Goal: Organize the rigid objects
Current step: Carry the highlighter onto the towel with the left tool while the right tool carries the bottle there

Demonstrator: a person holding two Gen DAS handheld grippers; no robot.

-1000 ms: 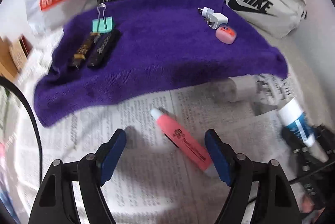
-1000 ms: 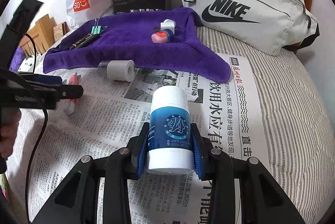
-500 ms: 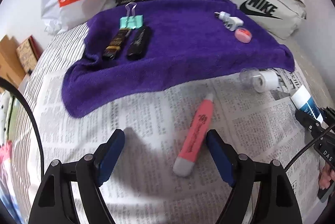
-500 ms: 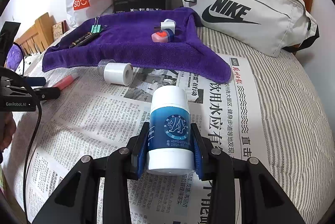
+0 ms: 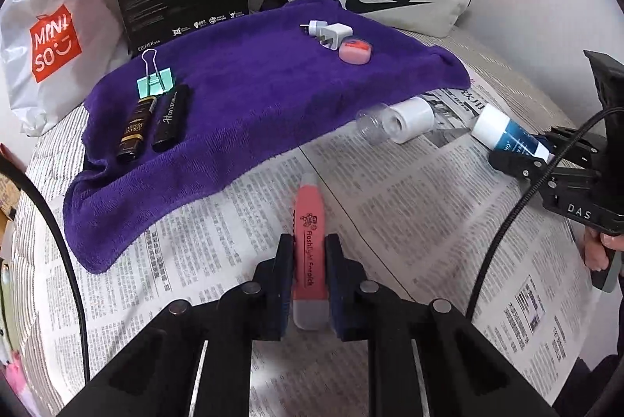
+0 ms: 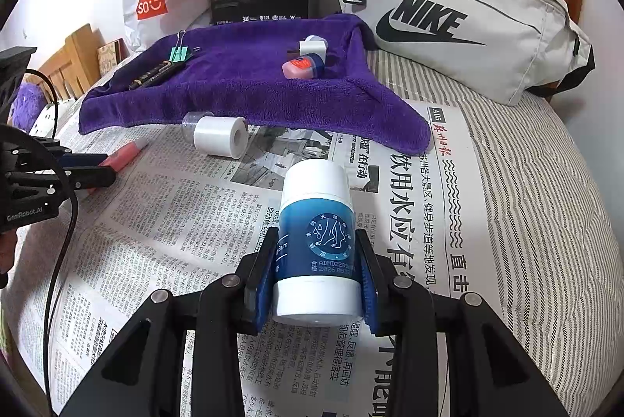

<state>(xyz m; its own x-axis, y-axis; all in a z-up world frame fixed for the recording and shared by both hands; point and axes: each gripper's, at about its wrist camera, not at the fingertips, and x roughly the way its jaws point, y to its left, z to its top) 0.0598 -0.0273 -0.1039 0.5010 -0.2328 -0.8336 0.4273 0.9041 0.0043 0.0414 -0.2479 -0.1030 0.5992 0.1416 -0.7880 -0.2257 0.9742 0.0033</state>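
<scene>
Left tongs (image 5: pixel 308 284) now clamped on pink flashlight pen (image 5: pixel 309 241), angled down over newspaper (image 5: pixel 409 222), right tongs (image 6: pixel 316 276) gripping blue-white balm bottle (image 6: pixel 316 241)

Both views are bright, with soft even daylight and only weak shadows. The fisheye lens bends the bed (image 6: pixel 546 183) near the edges, and the corners are black. Newspaper (image 5: pixel 409 222) print looks slightly blurred in the left view.

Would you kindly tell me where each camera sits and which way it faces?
Left wrist: on the left hand-held gripper, looking down its fingers at the pink pen it grips; the other hand shows.
Right wrist: on the right hand-held gripper, facing the blue-and-white bottle it grips.
Shared: purple towel, newspaper.
</scene>
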